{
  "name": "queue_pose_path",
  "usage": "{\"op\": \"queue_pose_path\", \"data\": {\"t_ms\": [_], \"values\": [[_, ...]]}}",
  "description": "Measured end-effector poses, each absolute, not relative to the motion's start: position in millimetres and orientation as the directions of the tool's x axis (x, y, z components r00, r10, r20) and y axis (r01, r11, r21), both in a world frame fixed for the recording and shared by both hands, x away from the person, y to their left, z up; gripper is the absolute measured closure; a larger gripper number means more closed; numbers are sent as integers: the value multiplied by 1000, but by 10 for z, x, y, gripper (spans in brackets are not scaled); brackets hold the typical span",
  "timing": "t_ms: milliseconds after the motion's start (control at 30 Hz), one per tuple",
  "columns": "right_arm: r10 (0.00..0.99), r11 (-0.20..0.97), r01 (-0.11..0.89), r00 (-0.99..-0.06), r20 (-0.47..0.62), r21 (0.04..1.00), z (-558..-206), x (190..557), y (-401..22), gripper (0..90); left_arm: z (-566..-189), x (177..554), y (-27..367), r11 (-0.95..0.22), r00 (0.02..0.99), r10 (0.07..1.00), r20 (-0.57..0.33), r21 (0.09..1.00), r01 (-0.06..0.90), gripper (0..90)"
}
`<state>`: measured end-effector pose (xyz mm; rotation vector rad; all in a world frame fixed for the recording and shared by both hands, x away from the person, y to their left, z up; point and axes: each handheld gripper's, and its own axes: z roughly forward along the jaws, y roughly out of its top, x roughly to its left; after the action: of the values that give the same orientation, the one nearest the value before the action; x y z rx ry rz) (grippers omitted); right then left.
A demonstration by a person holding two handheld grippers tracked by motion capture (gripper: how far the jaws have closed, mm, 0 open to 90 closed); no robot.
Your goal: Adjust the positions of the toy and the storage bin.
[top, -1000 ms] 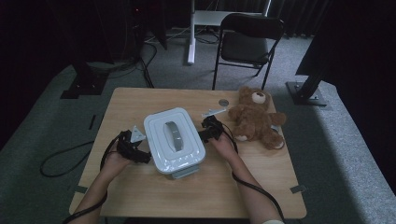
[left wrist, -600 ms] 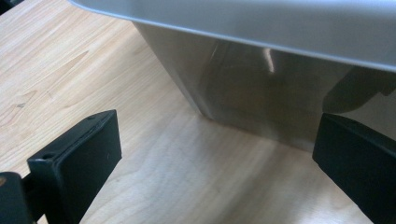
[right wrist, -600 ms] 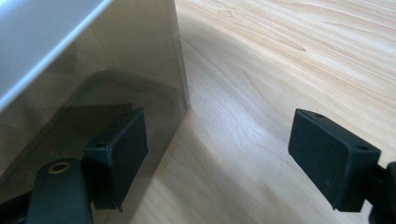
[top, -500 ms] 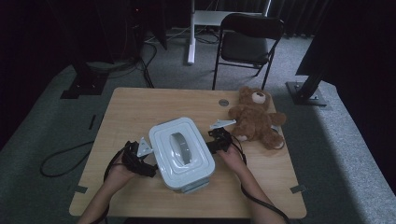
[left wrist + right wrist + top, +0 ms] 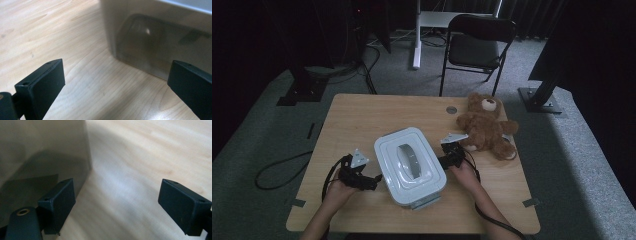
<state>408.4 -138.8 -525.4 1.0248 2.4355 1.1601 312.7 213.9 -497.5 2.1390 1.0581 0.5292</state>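
Note:
A white lidded box with a grey handle on its lid stands near the middle of the wooden table. My left gripper lies at the box's left side. In the left gripper view this gripper is open over bare wood, and the box wall is just ahead. My right gripper is at the box's right side. In the right gripper view its jaws have just been opening and stand wide, with nothing between them. The box wall is close beside its left finger.
A brown teddy bear sits on the table right of the box, close behind my right hand. A small round grey disc lies near the far edge. A black folding chair stands beyond the table.
The box has come toward the front edge and slightly right, turning a little. Both hands have moved with it, staying at its two sides.

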Motion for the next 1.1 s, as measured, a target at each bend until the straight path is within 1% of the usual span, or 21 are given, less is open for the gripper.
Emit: {"op": "queue_pose_path", "data": {"t_ms": [67,100,167,267,367,467,567,633,700,800,900,1067,1100], "values": [[694,443,484,-718,53,755,-5265,4066,-1398,135,-4976,3108,2166,-435,578,813,64,728,530,19],[691,446,484,-721,55,753,-5272,4048,-1415,134,-4966,3056,2215,-409,564,825,48,739,535,19],[688,449,472,-724,44,759,-5281,3970,-1470,135,-4944,3010,2246,-398,564,825,36,746,534,19],[687,455,463,-726,31,761,-5288,3918,-1503,135,-4914,2970,2265,-398,560,827,46,751,527,19],[686,484,449,-728,-7,752,-5311,3819,-1560,135,-4841,2921,2317,-384,553,832,40,762,522,19],[680,470,448,-733,12,760,-5320,3739,-1650,134,-4755,2871,2339,-388,553,831,61,777,497,19],[693,462,445,-721,1,767,-5329,3665,-1756,134,-4649,2834,2342,-370,554,831,43,786,494,19],[706,435,450,-708,15,780,-5352,3609,-1831,137,-4581,2819,2335,-357,548,836,31,789,500,19],[705,436,462,-709,26,773,-5391,3563,-1893,137,-4516,2805,2316,-336,555,832,4,800,498,19],[711,449,469,-703,14,761,-5451,3489,-1969,137,-4423,2793,2259,-351,559,829,19,797,492,19],[721,440,485,-692,25,755,-5487,3428,-2047,137,-4338,2796,2188,-364,589,808,-6,781,507,19],[731,430,495,-681,31,755,-5500,3356,-2144,137,-4258,2777,2055,-397,616,788,19,779,484,19],[737,425,494,-676,28,759,-5490,3273,-2241,137,-4203,2761,1953,-420,640,767,35,782,461,19]]}}
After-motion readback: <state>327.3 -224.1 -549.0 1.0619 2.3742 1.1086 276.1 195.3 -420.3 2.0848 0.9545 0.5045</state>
